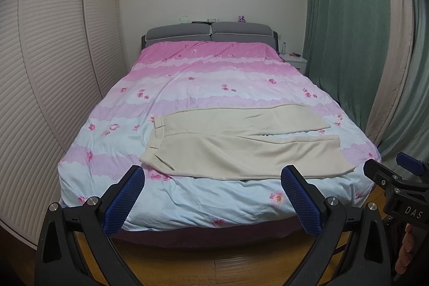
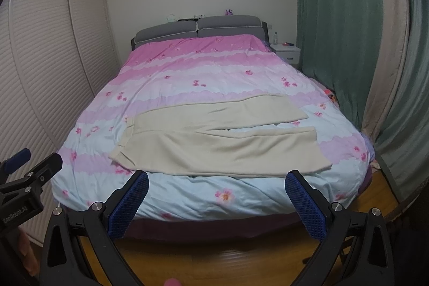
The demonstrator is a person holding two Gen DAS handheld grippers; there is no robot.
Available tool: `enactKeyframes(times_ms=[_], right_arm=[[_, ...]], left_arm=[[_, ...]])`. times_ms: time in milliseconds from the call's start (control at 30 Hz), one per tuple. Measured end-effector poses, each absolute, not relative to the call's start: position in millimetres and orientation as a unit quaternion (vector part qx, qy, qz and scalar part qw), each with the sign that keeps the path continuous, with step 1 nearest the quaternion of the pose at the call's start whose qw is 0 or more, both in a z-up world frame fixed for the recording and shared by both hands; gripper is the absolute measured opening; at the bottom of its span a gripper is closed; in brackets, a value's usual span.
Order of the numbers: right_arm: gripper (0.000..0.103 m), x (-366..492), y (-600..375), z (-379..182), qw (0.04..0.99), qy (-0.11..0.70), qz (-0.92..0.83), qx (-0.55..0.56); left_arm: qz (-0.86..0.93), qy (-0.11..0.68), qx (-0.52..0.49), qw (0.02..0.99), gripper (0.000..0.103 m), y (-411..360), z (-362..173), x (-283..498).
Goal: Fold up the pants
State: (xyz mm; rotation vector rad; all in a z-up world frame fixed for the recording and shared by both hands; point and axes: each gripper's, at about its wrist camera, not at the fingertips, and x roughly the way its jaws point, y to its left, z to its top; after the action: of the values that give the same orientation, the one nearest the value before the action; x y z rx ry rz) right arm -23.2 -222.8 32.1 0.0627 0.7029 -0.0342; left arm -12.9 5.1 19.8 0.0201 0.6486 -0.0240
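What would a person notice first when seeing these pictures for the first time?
The cream pants lie spread flat across the near end of the bed, waistband to the left, both legs pointing right with a narrow gap between them. Under them is a bright pink and pale blue flowered cover. Both grippers, left and right, hang open before the bed's foot, touching nothing.

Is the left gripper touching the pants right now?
Apart. The left wrist view shows the open left gripper held short of the bed, bedding visible between its fingertips and the pants.

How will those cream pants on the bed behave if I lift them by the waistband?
The cream fabric pants lie flat and follow the floral duvet, so they are probably floppy. The two separate legs would likely dangle apart. The cloth looks thick, perhaps not slippery.
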Motion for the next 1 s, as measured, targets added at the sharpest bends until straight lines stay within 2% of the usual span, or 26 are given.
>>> enactKeyframes(times_ms=[433,833,1000], right_arm=[[0.103,40,-189,-28,0.916,0.399,0.007,0.037],[0.103,172,-107,-131,0.877,0.476,0.0,0.068],[0.103,217,-81,-171,0.865,0.493,-0.034,0.088]], left_arm=[[0.046,0.373,0.011,0.927,0.103,57,-47,44],[0.043,0.418,0.03,0.907,0.103,148,-130,192],[0.024,0.462,0.042,0.886,0.103,167,-180,249]])
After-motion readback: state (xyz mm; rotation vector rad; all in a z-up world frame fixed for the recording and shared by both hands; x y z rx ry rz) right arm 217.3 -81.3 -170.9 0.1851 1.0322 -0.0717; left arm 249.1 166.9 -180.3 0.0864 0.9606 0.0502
